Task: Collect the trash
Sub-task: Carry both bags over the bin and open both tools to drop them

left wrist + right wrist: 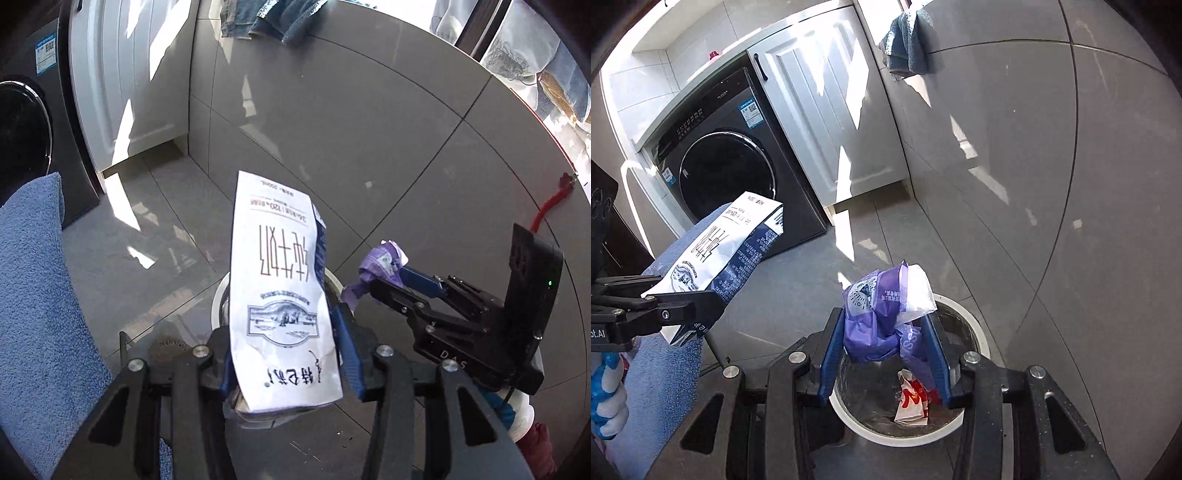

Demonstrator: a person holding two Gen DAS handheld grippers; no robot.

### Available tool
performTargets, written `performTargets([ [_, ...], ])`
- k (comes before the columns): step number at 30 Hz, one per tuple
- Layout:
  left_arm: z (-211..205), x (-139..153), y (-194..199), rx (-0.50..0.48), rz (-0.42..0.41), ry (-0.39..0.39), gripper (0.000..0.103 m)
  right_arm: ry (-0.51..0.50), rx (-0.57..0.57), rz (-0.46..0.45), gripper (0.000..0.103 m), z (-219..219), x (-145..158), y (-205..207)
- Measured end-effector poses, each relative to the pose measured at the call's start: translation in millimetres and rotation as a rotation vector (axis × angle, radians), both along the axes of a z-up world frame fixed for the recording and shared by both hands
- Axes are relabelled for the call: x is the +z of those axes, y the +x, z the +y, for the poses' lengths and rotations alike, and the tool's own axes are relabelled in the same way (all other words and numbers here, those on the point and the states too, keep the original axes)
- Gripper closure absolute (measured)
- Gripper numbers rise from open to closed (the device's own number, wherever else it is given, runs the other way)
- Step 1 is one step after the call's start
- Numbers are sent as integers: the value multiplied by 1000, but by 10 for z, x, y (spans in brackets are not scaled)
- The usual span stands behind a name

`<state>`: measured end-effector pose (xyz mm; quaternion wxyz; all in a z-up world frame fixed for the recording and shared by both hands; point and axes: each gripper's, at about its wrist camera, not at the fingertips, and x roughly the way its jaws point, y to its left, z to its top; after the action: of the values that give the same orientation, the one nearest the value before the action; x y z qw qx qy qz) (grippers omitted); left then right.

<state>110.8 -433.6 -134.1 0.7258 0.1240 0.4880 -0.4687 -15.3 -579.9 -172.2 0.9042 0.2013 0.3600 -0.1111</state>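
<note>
Currently the left gripper [288,365] grips a white milk carton [280,295] above the bin [964,314]; the right gripper [886,354] grips a crumpled purple wrapper [882,314] over it, right of the carton.

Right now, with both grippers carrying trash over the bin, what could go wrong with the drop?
1. The milk carton in the left gripper is long and hides much of the trash bin; released at this tilt it might catch the rim and tip onto the floor.
2. The crumpled purple wrapper in the right gripper is light and could cling to a pad or drift past the rim.
3. The grippers sit close together and may collide.
</note>
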Motion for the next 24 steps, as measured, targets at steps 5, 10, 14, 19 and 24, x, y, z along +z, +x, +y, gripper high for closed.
performTargets([
  [5,-129,-123,172,15,101,-44,50,-12,-14,45,50,-38,-131,97],
  [10,-38,-28,199,30,122,-81,47,-24,-9,57,48,-4,-120,87],
  [14,164,113,172,57,56,-88,47,-28,-9,47,48,71,-16,46],
  [19,583,358,22,110,-45,-95,47,-52,6,1,47,270,270,-53],
  [24,1087,603,-143,150,-146,-113,47,-99,51,-70,43,654,670,-170],
])
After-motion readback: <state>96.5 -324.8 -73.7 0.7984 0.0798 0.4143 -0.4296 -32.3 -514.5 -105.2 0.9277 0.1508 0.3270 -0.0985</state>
